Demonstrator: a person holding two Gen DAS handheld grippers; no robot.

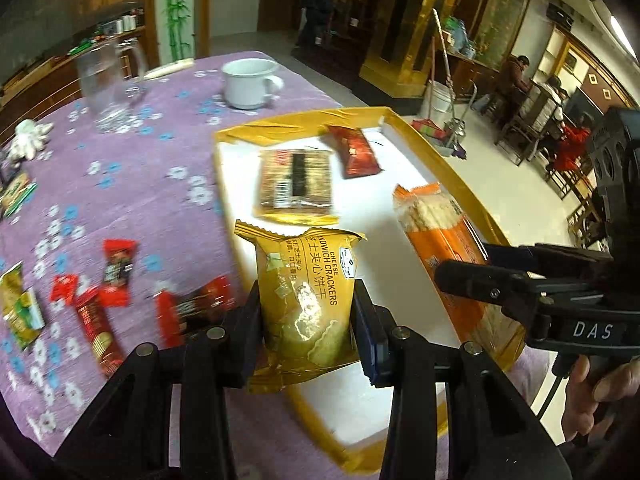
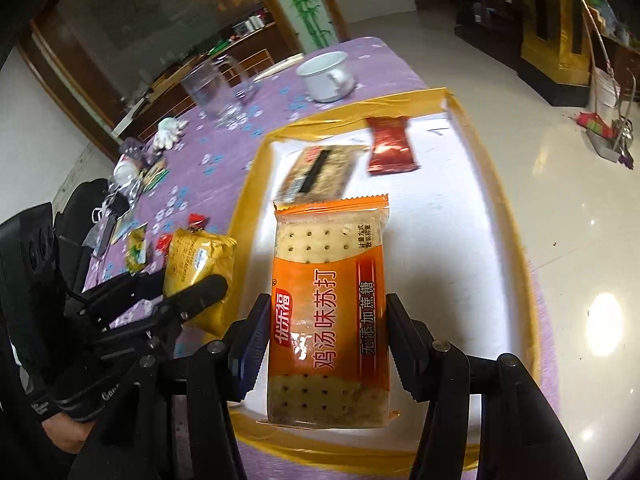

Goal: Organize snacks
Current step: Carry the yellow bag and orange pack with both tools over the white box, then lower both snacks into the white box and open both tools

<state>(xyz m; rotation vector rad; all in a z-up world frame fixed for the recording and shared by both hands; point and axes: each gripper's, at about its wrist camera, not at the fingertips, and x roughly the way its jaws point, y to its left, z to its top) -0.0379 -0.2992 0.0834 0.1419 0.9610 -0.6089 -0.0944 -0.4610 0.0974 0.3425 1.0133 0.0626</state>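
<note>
My left gripper (image 1: 306,312) is shut on a gold cheese cracker packet (image 1: 306,296), held over the near left edge of the white tray with a yellow taped rim (image 1: 224,136). My right gripper (image 2: 326,320) is shut on an orange soda cracker packet (image 2: 330,316), held above the same tray (image 2: 496,184). In the left wrist view the orange packet (image 1: 440,232) and the right gripper (image 1: 472,268) show at the right. In the right wrist view the gold packet (image 2: 196,264) and the left gripper (image 2: 192,292) show at the left. A dark biscuit pack (image 1: 296,184) and a red wrapper (image 1: 354,152) lie inside the tray.
Several red and green snack packets (image 1: 112,268) lie loose on the purple flowered tablecloth (image 1: 132,184) left of the tray. A white mug (image 1: 250,82), a clear glass jug (image 1: 106,80) and a white glove (image 1: 28,136) stand farther back. A person's hand (image 1: 592,376) grips the right handle.
</note>
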